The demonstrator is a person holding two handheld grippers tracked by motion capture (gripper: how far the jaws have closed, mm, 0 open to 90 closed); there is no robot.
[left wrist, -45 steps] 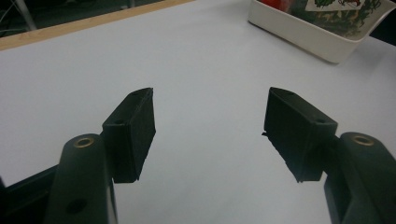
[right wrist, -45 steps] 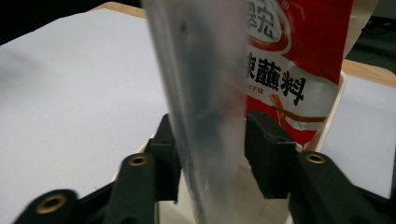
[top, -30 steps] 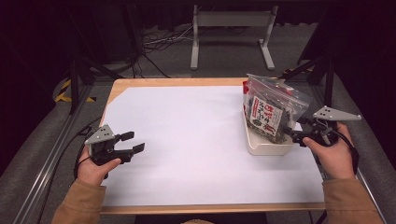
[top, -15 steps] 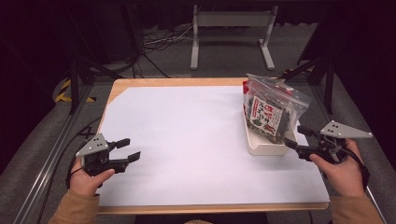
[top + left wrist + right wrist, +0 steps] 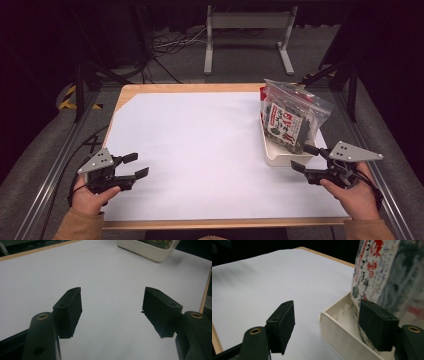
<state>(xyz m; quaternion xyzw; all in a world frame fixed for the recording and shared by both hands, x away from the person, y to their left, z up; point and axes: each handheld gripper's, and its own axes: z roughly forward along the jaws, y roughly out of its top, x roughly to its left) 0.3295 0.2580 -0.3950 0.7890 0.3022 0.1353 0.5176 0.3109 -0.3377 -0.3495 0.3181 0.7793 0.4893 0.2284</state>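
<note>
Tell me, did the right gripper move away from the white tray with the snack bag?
Yes. The right gripper has slid toward the table's near edge; before, it sat beside the snack bag, now by the white tray's near corner.

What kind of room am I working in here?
Probably a lab or recording setup: a white-covered table inside a metal frame, loose cables on the grey floor, and dark surroundings.
</note>
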